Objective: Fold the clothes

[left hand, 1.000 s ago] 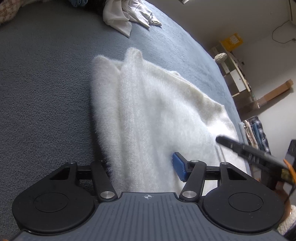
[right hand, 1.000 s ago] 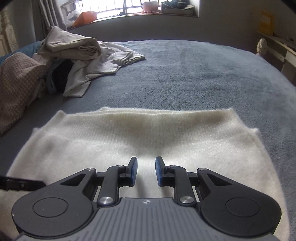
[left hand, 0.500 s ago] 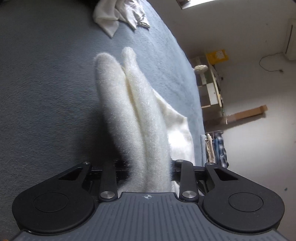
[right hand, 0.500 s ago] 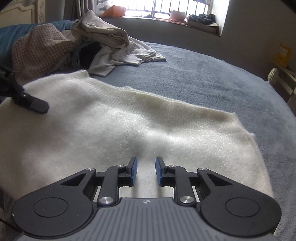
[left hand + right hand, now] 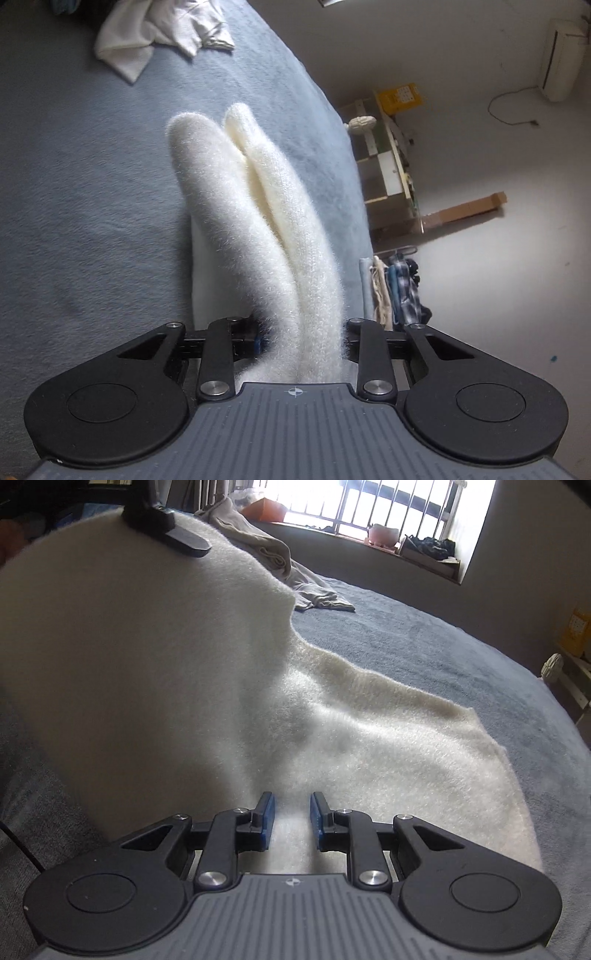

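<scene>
A fluffy white sweater [image 5: 236, 206] lies on the blue-grey bed cover [image 5: 74, 184]. My left gripper [image 5: 303, 332] is shut on a doubled fold of it, and the fabric rises off the bed in two thick ridges running away from the jaws. In the right wrist view this lifted side of the sweater [image 5: 129, 646] stands like a wall at the left, with the left gripper [image 5: 177, 539] clamped on its top. My right gripper [image 5: 292, 812] holds the sweater's near edge; a strip of white fabric fills the narrow gap between its blue pads [image 5: 266, 819].
A heap of pale clothes [image 5: 280, 565] lies at the far side of the bed below a barred window [image 5: 369, 506]; it also shows as a white heap [image 5: 155, 33]. A shelf unit [image 5: 388, 166] and hanging garments [image 5: 399, 288] stand past the bed's edge.
The left gripper shut on the sweater's side and lifted it, so the flat fabric now stands up in a fold. The right gripper slid sideways and rolled, keeping its gap unchanged.
</scene>
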The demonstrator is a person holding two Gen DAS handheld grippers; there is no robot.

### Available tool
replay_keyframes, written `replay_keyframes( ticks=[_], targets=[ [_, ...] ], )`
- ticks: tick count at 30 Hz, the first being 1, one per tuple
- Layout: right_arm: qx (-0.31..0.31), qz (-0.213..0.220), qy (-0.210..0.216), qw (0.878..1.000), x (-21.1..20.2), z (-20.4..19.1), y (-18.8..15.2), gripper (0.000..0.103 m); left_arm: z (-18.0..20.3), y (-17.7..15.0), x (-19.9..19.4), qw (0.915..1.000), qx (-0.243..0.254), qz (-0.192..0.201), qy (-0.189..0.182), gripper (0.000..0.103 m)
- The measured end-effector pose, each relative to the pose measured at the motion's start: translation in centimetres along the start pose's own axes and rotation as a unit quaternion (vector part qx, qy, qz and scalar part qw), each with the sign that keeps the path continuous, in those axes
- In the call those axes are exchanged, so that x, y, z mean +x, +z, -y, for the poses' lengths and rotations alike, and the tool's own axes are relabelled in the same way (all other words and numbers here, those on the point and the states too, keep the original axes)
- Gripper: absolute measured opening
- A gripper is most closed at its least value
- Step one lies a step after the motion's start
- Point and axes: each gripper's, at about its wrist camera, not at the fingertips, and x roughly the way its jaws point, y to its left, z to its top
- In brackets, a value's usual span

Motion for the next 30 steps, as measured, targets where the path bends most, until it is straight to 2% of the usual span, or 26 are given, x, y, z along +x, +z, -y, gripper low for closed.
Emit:
replay_keyframes(
  ticks=[2, 7, 9, 12, 13, 15, 17, 19, 22, 24, 26, 30],
  targets=[
    [-0.035, 0.032, -0.017, 0.999, -1.5, -0.8, -0.3, 0.022, 0.9, 0.2, 0.4, 1.0000, 0.004, -0.005, 0.001, 0.028],
    [-0.074, 0.011, -0.011, 0.997, -1.5, -2.4, -2.2, 0.022, 2.9, 0.0, 2.5, 0.9994, 0.020, -0.024, 0.015, 0.028],
    [-0.064, 0.015, -0.008, 0.998, -1.8, -2.1, -1.9, 0.022, 3.9, -0.1, 3.1, 0.9990, 0.032, -0.028, 0.016, 0.028],
    [0.022, 0.028, -0.011, 0.999, -2.3, 0.8, -1.8, 0.022, 5.3, 0.0, 4.4, 0.9980, 0.046, -0.038, 0.021, 0.028],
    [0.067, 0.032, -0.009, 0.997, -2.5, 2.3, -2.0, 0.022, 5.7, 0.0, 5.0, 0.9974, 0.051, -0.044, 0.023, 0.028],
    [0.165, 0.045, -0.002, 0.985, -3.1, 5.6, -2.8, 0.022, 6.7, -0.1, 6.5, 0.9961, 0.062, -0.056, 0.029, 0.028],
    [0.268, 0.067, 0.016, 0.961, -3.7, 9.1, -4.1, 0.022, 7.2, -0.3, 8.9, 0.9943, 0.062, -0.079, 0.036, 0.033],
    [0.369, 0.082, 0.045, 0.925, -3.9, 12.3, -6.0, 0.023, 7.5, -0.4, 11.8, 0.9913, 0.057, -0.110, 0.043, 0.038],
    [0.483, 0.086, 0.087, 0.867, -3.2, 15.3, -8.9, 0.023, 6.4, -0.2, 16.1, 0.9874, 0.002, -0.149, 0.052, 0.052],
    [0.534, 0.085, 0.110, 0.834, -2.8, 16.4, -10.5, 0.023, 5.7, -0.1, 17.9, 0.9844, -0.032, -0.165, 0.052, 0.057],
    [0.572, 0.084, 0.130, 0.805, -2.4, 16.9, -11.7, 0.023, 6.1, -0.1, 19.0, 0.9829, -0.043, -0.172, 0.052, 0.059],
    [0.633, 0.088, 0.157, 0.753, -1.3, 17.8, -13.5, 0.023, 8.3, -0.3, 19.3, 0.9847, -0.021, -0.173, 0.011, 0.059]
  ],
)
